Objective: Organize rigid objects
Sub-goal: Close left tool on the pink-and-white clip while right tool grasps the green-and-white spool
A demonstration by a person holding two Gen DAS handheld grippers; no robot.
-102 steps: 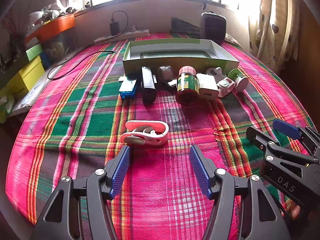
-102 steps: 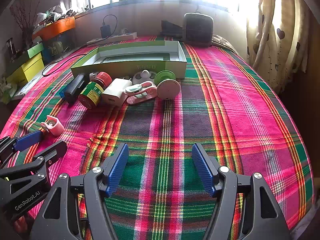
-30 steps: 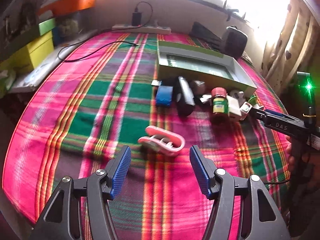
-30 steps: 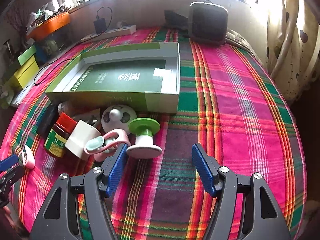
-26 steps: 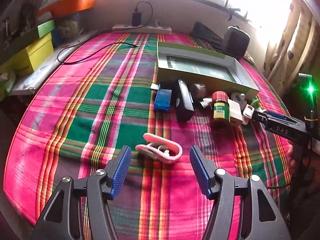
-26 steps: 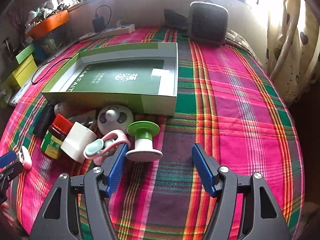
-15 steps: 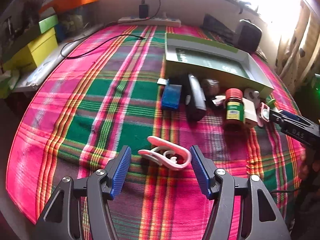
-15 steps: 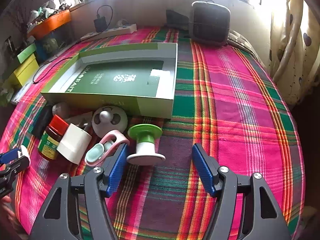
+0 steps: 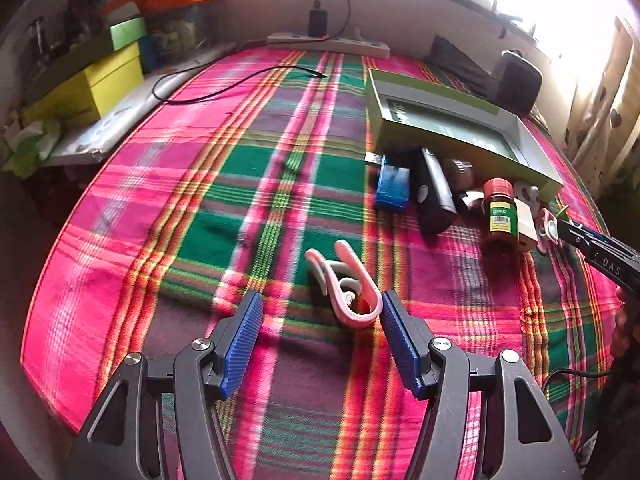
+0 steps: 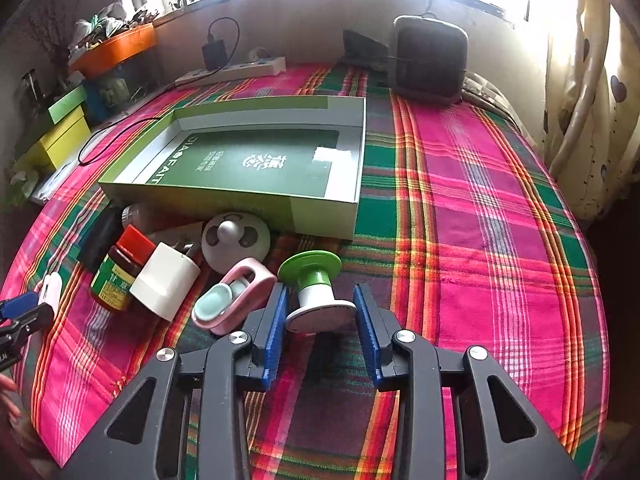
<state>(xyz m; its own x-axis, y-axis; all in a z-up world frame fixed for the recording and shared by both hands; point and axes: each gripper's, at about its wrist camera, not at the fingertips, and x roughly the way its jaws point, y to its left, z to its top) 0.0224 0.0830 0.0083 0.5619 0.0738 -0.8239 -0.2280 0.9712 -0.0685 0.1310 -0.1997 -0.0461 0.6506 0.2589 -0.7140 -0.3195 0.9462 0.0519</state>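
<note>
A pink clip (image 9: 347,284) lies on the plaid cloth between the open fingers of my left gripper (image 9: 320,312), touching the right pad. My right gripper (image 10: 320,312) is partly closed around a green-and-white spool (image 10: 316,292), with small gaps at both pads. A green open box (image 10: 248,164) sits behind it and also shows in the left wrist view (image 9: 452,128). In front of the box lie a red-capped bottle (image 10: 120,268), a white charger (image 10: 164,284), a round white fan (image 10: 236,240) and a pink-teal clip (image 10: 232,296).
A blue USB stick (image 9: 393,186) and a black device (image 9: 434,192) lie left of the bottle. A dark speaker (image 10: 428,60) and a power strip (image 10: 236,70) stand at the back. A black cable (image 9: 224,88) crosses the cloth. Curtains hang at right.
My left gripper has advanced so the pink clip now lies between its fingers, turned. My right gripper has moved forward and narrowed around the green-and-white spool.
</note>
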